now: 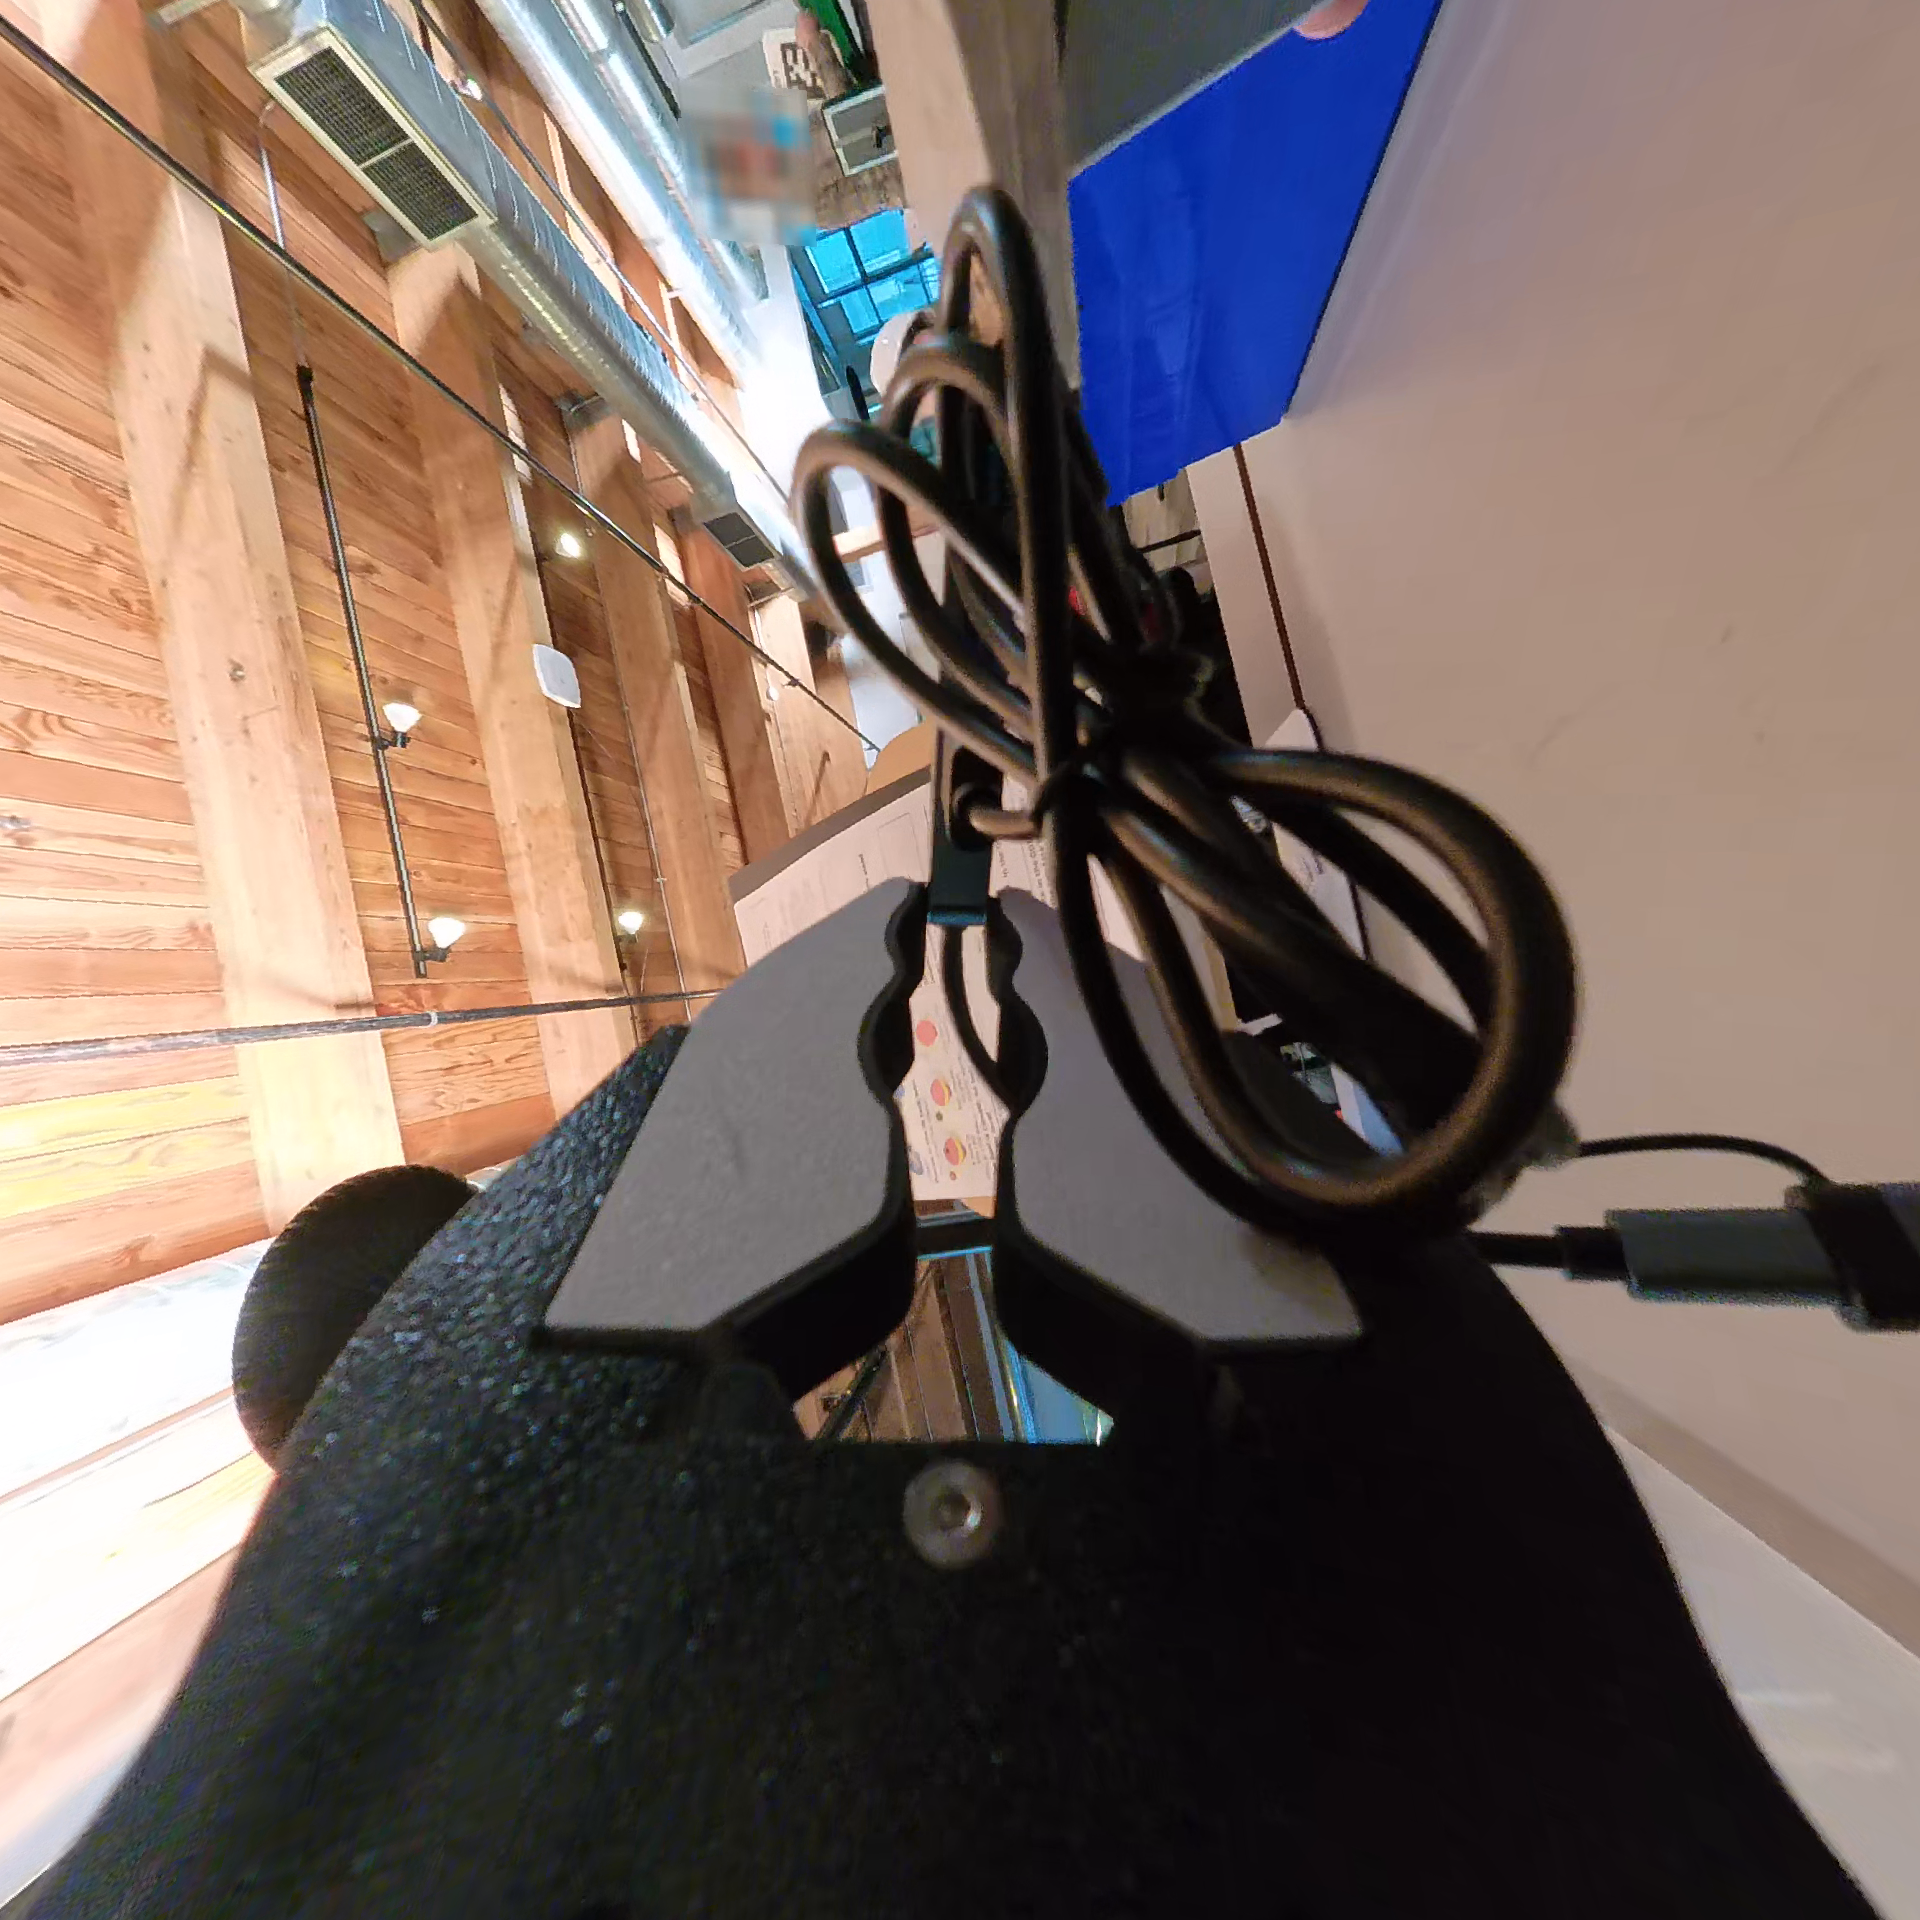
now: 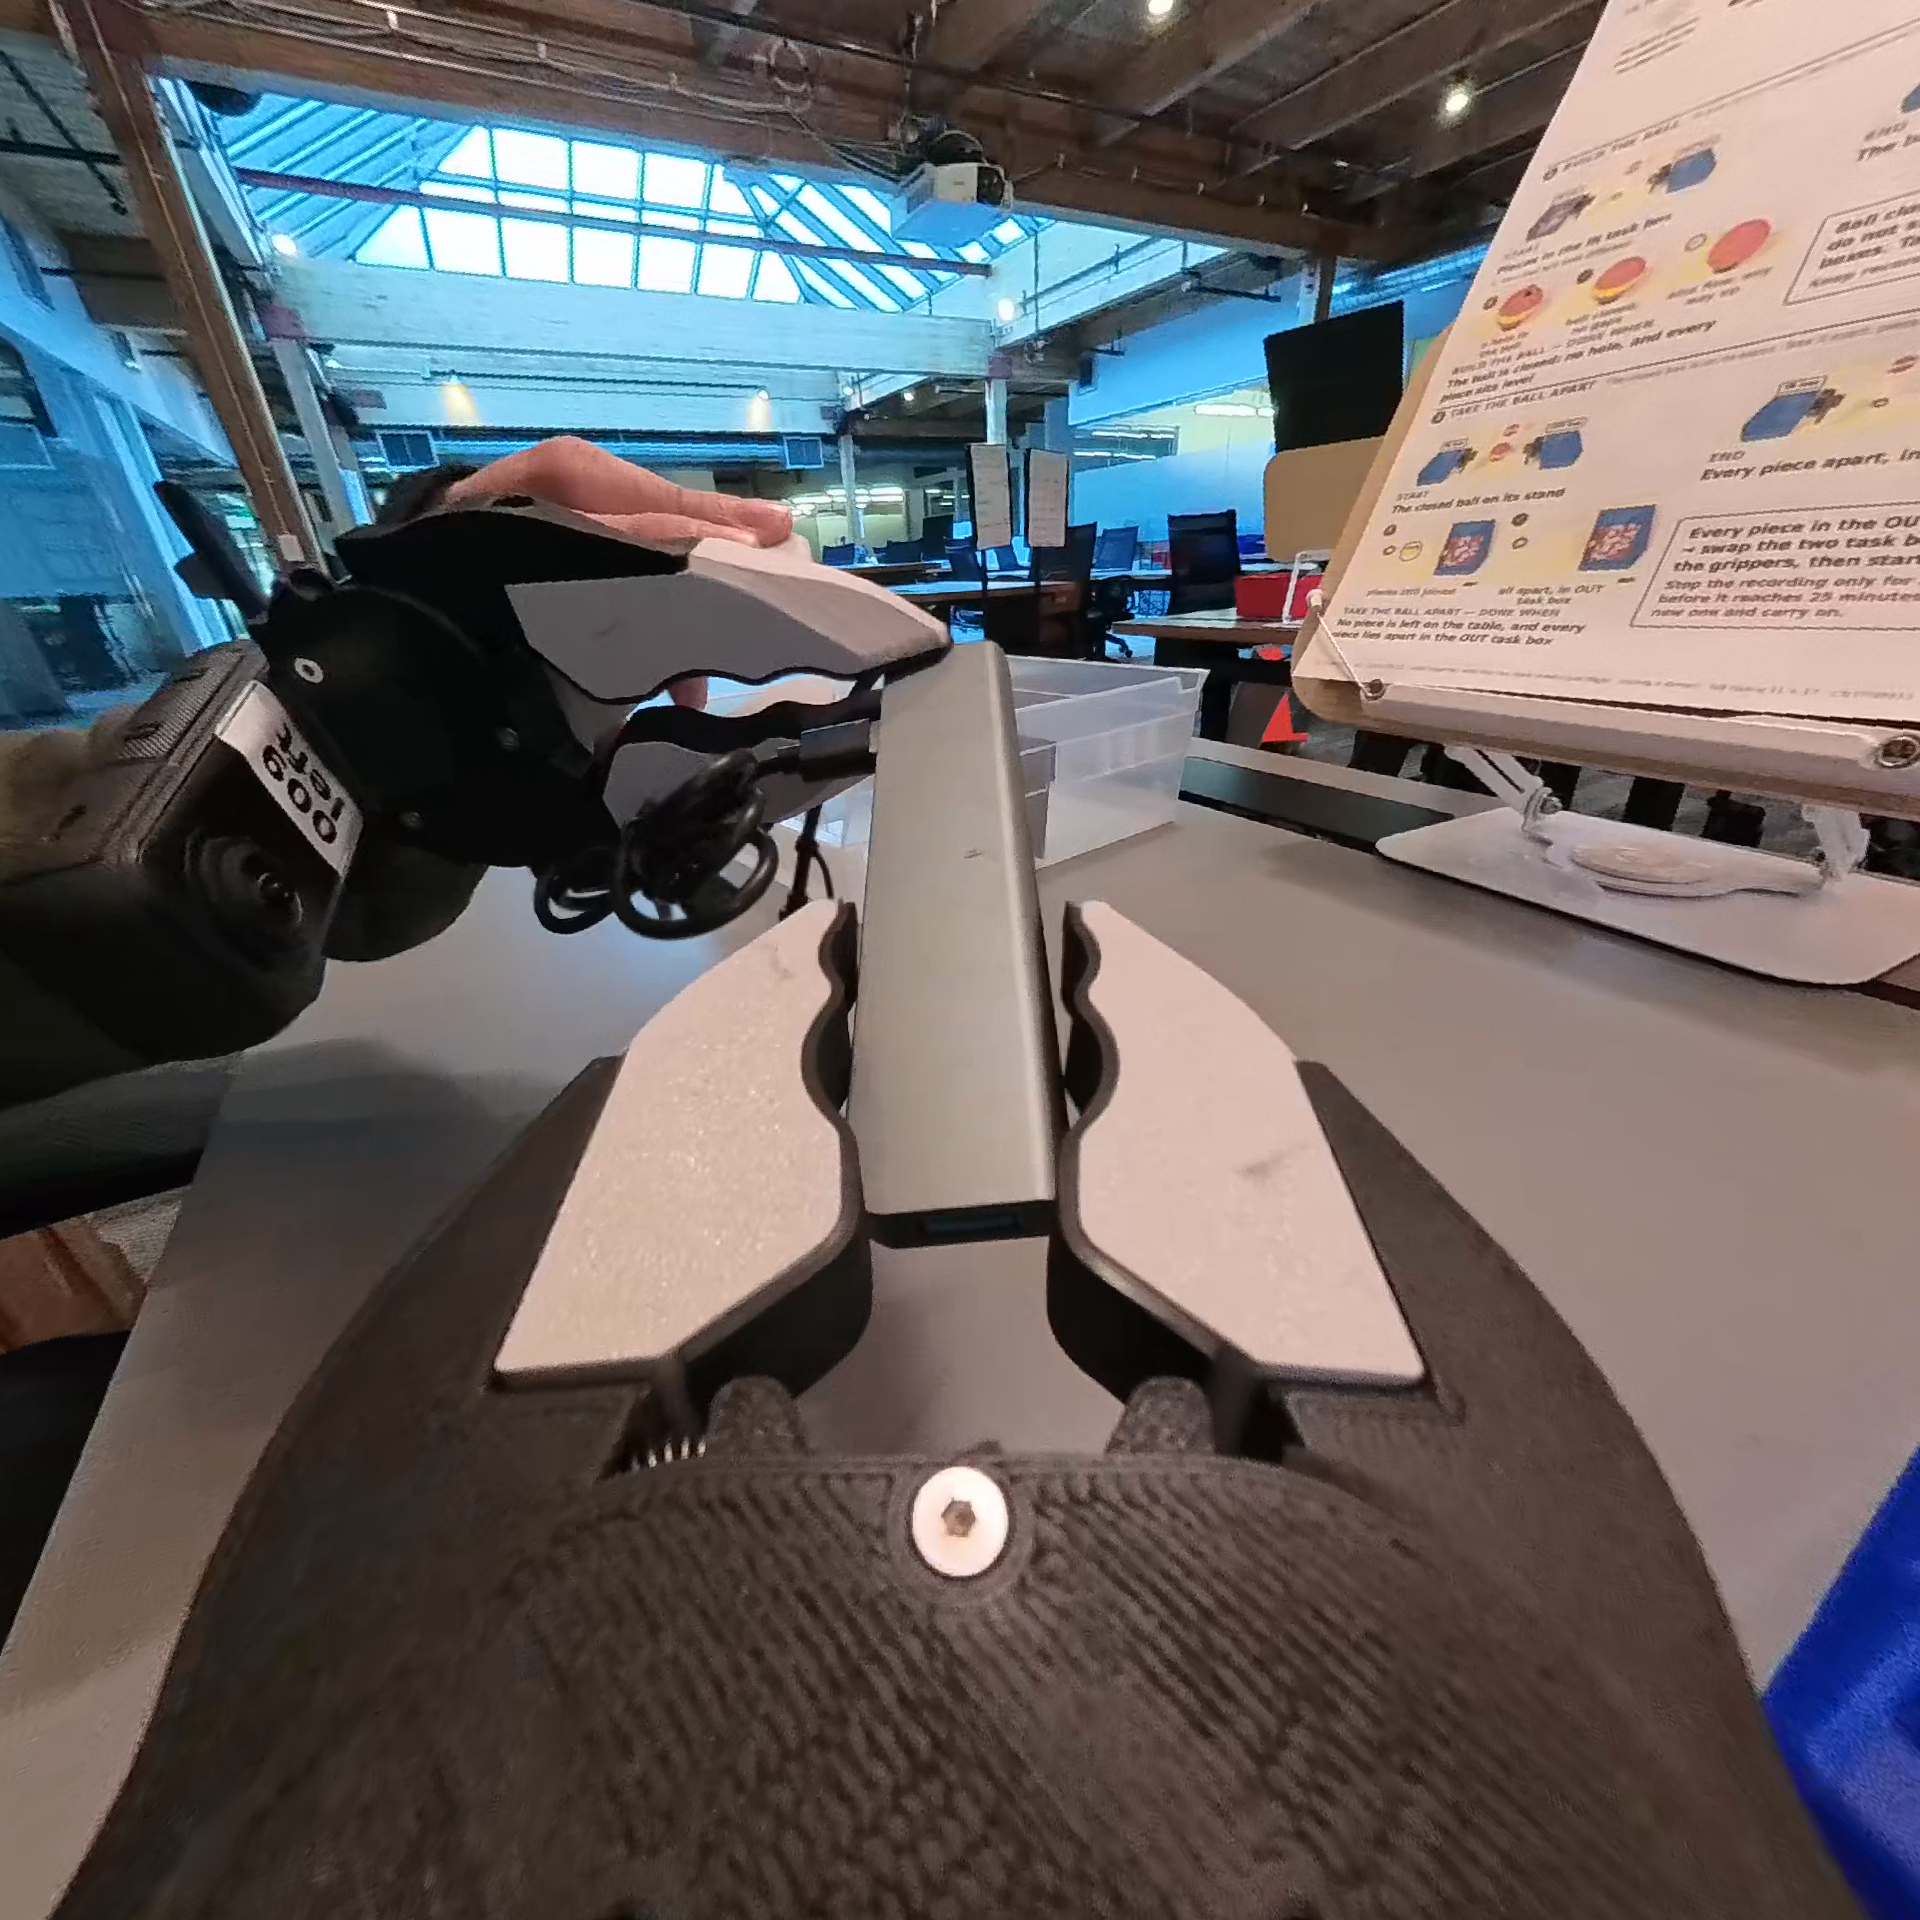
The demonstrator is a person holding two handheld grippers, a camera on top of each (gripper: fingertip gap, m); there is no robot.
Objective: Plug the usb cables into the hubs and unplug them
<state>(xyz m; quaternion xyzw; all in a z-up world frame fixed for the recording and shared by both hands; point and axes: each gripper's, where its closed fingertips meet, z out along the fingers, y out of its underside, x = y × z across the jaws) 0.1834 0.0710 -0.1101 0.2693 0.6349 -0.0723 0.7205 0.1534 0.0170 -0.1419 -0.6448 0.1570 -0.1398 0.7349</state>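
My right gripper (image 2: 956, 914) is shut on a long grey USB hub (image 2: 951, 831) and holds it tilted up above the table. My left gripper (image 1: 956, 914), also in the right wrist view (image 2: 873, 686), is shut on a black end piece of a black USB cable (image 1: 956, 862). The cable's coiled, tied bundle (image 1: 1195, 831) hangs beside the fingers and also shows in the right wrist view (image 2: 675, 862). A dark USB plug (image 2: 831, 743) sits against the hub's left side near its far end and looks inserted. The left wrist view shows this plug (image 1: 1704, 1252) meeting the hub's edge (image 1: 1870, 1257).
A grey table (image 2: 1455, 1195) lies below. A clear plastic bin (image 2: 1101, 748) stands behind the hub. An instruction sheet on a white stand (image 2: 1662, 416) is at the right. A blue box (image 1: 1226, 260) is close by. A hand (image 2: 623, 499) rests on the left gripper. One gripper's finger ends stand about 7 cm off the other's.
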